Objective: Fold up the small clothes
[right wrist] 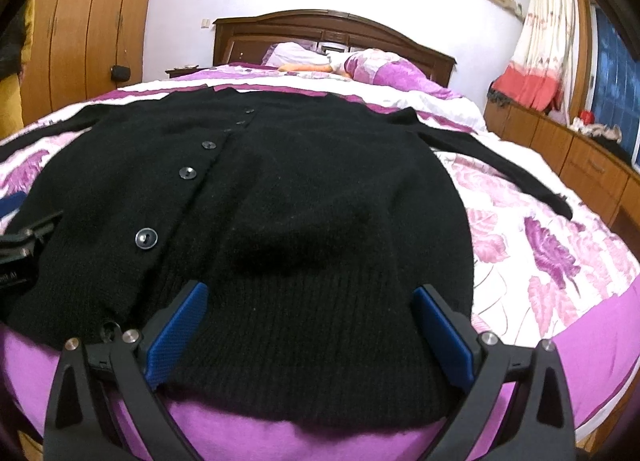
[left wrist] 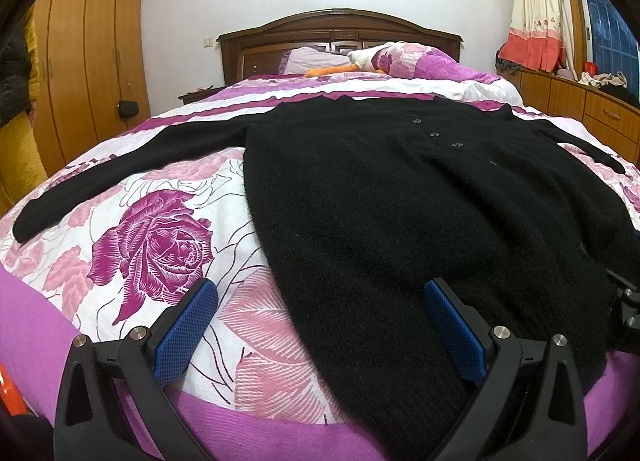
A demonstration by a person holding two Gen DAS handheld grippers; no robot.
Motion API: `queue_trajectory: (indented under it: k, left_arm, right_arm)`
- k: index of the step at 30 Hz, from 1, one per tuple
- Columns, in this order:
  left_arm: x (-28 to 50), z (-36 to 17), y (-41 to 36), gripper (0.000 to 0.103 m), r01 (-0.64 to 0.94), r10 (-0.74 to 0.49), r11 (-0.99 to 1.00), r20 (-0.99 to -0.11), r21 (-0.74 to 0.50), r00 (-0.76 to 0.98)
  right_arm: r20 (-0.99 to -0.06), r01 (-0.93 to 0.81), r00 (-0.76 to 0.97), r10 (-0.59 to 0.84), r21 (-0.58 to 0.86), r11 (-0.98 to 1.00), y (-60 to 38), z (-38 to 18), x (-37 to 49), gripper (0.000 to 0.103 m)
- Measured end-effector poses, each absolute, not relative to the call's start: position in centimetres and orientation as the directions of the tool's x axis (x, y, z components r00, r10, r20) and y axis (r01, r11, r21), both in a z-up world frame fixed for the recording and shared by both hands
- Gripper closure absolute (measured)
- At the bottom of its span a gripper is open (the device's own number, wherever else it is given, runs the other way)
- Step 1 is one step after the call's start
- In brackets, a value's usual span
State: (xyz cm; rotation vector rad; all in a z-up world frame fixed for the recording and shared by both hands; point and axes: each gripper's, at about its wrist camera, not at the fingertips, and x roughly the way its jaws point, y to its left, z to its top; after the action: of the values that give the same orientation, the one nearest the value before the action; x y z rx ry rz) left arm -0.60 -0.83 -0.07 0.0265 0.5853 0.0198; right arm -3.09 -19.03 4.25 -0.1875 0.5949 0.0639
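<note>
A: Where is the black cardigan (left wrist: 400,221)?
B: Spread flat on the floral bed (left wrist: 160,245), hem at 6 o'clock.
A: Grippers?
B: Left gripper (left wrist: 320,325), right gripper (right wrist: 310,325): jaws wide, holding nothing

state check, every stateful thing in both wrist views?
black cardigan: spread flat on the bed, front up, buttoned, unfolded
left sleeve of it: stretched out to the side
right sleeve of it: stretched out to the side
left tool: open, over the hem's left corner, gripping nothing
right tool: open, straddling the hem, gripping nothing
wardrobe doors: closed
curtain: drawn aside
</note>
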Motion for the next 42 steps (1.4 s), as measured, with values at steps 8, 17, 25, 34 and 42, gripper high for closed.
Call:
queue_trajectory:
  k: [8, 17, 25, 34, 42]
  left_arm:
    - [-1.7, 3.0, 2.8, 0.011, -0.074, 0.07, 0.997, -0.569, 0.017, 0.819]
    - [-1.9, 4.9, 15.7, 0.012, -0.233, 0.076, 0.949, -0.565, -0.212, 0.822]
    - [-2.4, 4.5, 27.9, 0.013, -0.417, 0.133, 0.805, -0.557, -0.422, 0.82]
    - [-0.5, 1.8, 36.9, 0.014, -0.413, 0.087, 0.824, -0.633, -0.389, 0.769]
    - [1.6, 1.4, 39.0, 0.024, -0.298, -0.13, 0.733, -0.555, -0.612, 0.821]
  right_arm:
    - [-0.366, -0.1, 0.931, 0.005, -0.241, 0.965, -16.6, 8.7, -7.1, 0.0]
    - [-0.467, -0.235, 0.875, 0.124, -0.187, 0.954, -11.7, 9.8, -4.9, 0.0]
    - [-0.538, -0.301, 0.831, 0.143, -0.218, 0.928, -9.6, 7.9, -3.7, 0.0]
    - [-0.572, -0.28, 0.812, 0.118, -0.203, 0.938, -10.5, 6.3, -3.0, 0.0]
    - [-0.552, -0.286, 0.823, 0.132, -0.202, 0.937, -10.7, 7.3, -1.2, 0.0]
